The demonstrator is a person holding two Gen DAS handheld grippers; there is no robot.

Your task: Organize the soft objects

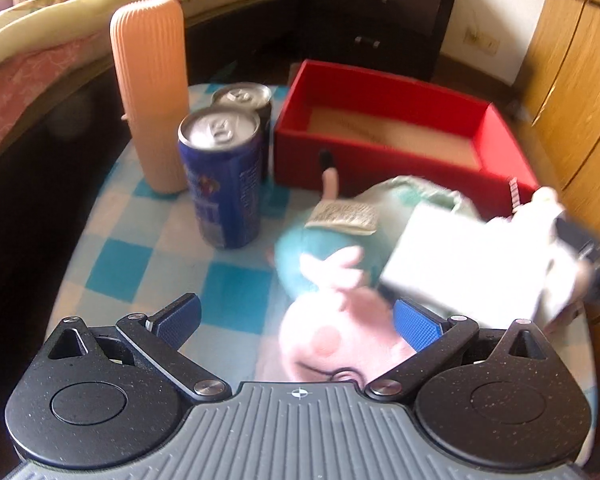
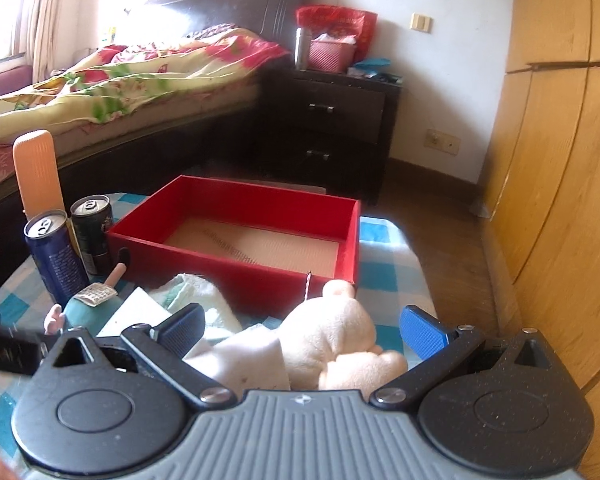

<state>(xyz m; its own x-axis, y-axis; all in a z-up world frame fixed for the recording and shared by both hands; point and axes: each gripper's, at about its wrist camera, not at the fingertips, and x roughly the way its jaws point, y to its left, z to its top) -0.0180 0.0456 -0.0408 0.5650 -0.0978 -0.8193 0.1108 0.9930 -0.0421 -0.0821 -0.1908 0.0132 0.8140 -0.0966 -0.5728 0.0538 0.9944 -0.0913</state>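
A pink pig plush in a teal dress [image 1: 332,264] lies on the checkered table, its head between the fingers of my left gripper [image 1: 298,320], which is open. A white folded cloth [image 1: 468,264] and a pale green towel [image 1: 420,192] lie just to its right. In the right wrist view, my right gripper [image 2: 304,328] is open around a cream plush bear [image 2: 332,340], with the white cloth [image 2: 252,360] at its left finger. The pig plush [image 2: 88,312] and green towel [image 2: 196,296] lie further left. A red box [image 1: 496,148] [image 2: 236,204] stands open behind them, with nothing inside.
Two drink cans [image 1: 224,176] [image 2: 56,256] and a tall ribbed orange bottle [image 1: 152,88] [image 2: 38,172] stand left of the red box. A bed [image 2: 100,80] and a dark nightstand [image 2: 328,128] are behind the table. A wooden wardrobe [image 2: 560,160] is on the right.
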